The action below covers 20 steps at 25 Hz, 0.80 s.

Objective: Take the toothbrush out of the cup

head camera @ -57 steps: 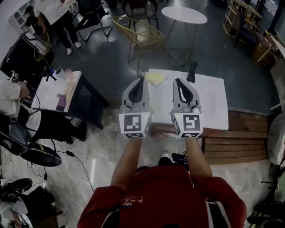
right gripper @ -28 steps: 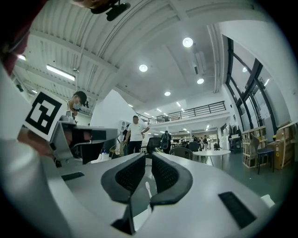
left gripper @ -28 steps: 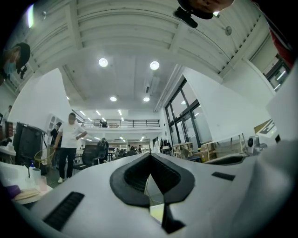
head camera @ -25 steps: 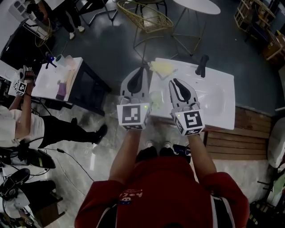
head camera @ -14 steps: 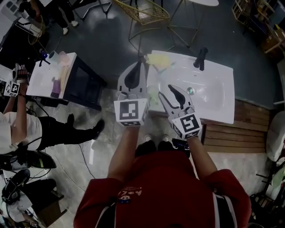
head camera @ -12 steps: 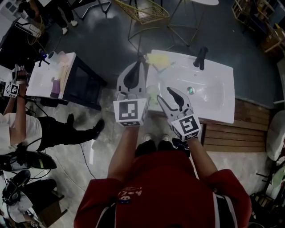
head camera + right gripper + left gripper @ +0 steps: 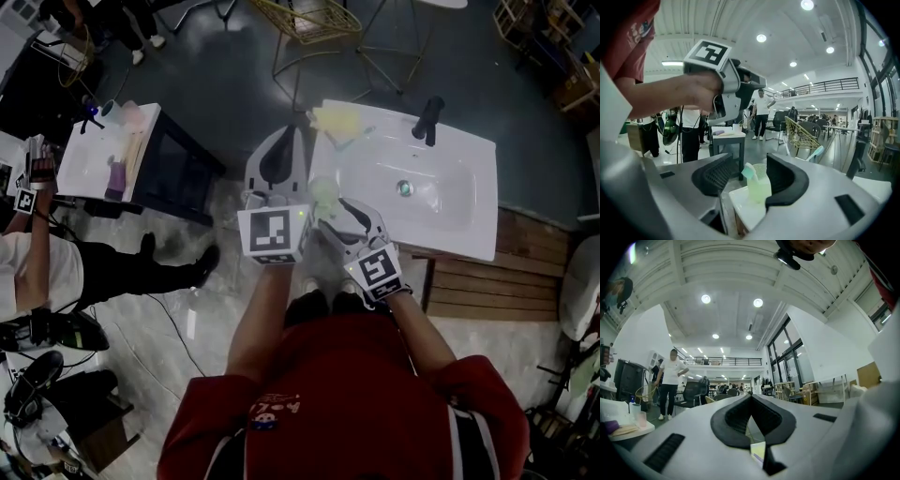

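Observation:
A pale green see-through cup stands on the near left corner of the white sink. In the right gripper view the cup holds a toothbrush with its teal head sticking out on the left. My right gripper is open and its jaws have just been opening. The cup stands just ahead of them, level with the fingertips, and the pads do not touch it. To the left of the cup, my left gripper hangs over the sink's left edge, its tips together and holding nothing.
A black faucet stands at the sink's far rim. A yellow thing lies on the far left corner with a teal stick beside it. A small white side table and a person stand to the left. A yellow wire chair lies beyond.
My right gripper has come down and to the left, up to the cup, and its jaws have spread apart. The left gripper has stayed where it was.

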Each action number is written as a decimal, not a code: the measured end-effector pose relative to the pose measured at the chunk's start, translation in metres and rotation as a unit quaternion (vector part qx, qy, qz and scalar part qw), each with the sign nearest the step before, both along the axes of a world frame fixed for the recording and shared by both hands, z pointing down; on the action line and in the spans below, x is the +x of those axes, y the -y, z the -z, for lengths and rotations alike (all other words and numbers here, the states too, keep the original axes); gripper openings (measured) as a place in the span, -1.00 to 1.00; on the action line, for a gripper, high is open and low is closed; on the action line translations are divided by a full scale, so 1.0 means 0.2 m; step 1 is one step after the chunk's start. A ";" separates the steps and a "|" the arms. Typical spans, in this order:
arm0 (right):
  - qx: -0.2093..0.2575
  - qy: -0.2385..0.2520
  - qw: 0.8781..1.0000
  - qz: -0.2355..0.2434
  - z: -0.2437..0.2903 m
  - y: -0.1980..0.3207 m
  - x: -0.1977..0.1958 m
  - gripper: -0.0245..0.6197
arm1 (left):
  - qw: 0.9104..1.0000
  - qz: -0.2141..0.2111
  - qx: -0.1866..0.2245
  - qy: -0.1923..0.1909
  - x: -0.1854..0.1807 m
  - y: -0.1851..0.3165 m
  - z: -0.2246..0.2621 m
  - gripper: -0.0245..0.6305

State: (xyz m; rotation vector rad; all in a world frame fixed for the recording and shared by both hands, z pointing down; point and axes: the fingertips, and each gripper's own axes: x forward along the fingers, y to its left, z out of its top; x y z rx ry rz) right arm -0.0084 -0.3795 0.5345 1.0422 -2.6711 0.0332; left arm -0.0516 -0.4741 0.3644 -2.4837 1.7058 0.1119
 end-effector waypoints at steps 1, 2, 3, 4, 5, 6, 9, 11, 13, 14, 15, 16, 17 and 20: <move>-0.001 -0.006 1.000 -0.001 -0.02 0.01 -0.01 -0.25 | 1.000 0.001 -0.001 0.000 0.00 0.00 -0.01 -0.84; -0.002 -0.011 1.000 -0.003 -0.05 0.02 -0.01 -0.25 | 1.000 0.003 -0.004 0.001 -0.01 0.00 -0.02 -0.84; -0.002 -0.016 1.000 -0.006 -0.07 0.03 -0.01 -0.25 | 1.000 0.004 -0.007 0.001 -0.01 0.00 -0.02 -0.84; -0.003 -0.021 1.000 -0.008 -0.08 0.03 -0.02 -0.25 | 1.000 0.004 -0.008 0.002 -0.01 0.00 -0.03 -0.84; -0.005 -0.025 1.000 -0.008 -0.10 0.04 -0.02 -0.25 | 1.000 0.004 -0.007 0.002 -0.01 0.00 -0.02 -0.84; -0.008 -0.028 1.000 -0.007 -0.12 0.05 -0.03 -0.25 | 1.000 0.004 -0.005 0.003 -0.02 0.00 -0.02 -0.84; -0.015 -0.036 0.999 -0.003 -0.17 0.05 -0.05 -0.25 | 1.000 0.007 -0.006 0.004 -0.03 0.00 -0.03 -0.84; -0.020 -0.038 0.999 -0.004 -0.19 0.05 -0.05 -0.26 | 1.000 0.008 -0.007 0.005 -0.03 0.00 -0.04 -0.84; -0.021 -0.039 0.999 -0.008 -0.20 0.06 -0.04 -0.26 | 1.000 0.009 -0.007 0.006 -0.04 0.00 -0.04 -0.84; -0.021 -0.040 0.999 -0.010 -0.21 0.06 -0.04 -0.27 | 1.000 0.009 -0.007 0.005 -0.04 0.00 -0.03 -0.84; -0.021 -0.042 0.999 -0.011 -0.21 0.06 -0.04 -0.30 | 1.000 0.009 -0.007 0.005 -0.04 0.00 -0.03 -0.84; -0.021 -0.044 0.999 -0.012 -0.22 0.07 -0.04 -0.33 | 1.000 0.010 -0.008 0.005 -0.05 0.00 -0.04 -0.84; -0.020 -0.045 0.999 -0.013 -0.22 0.07 -0.04 -0.35 | 1.000 0.010 -0.008 0.004 -0.05 0.00 -0.04 -0.84; -0.016 -0.046 0.999 -0.020 -0.22 0.09 -0.04 -0.48 | 1.000 0.008 -0.011 0.005 -0.04 0.01 -0.05 -0.84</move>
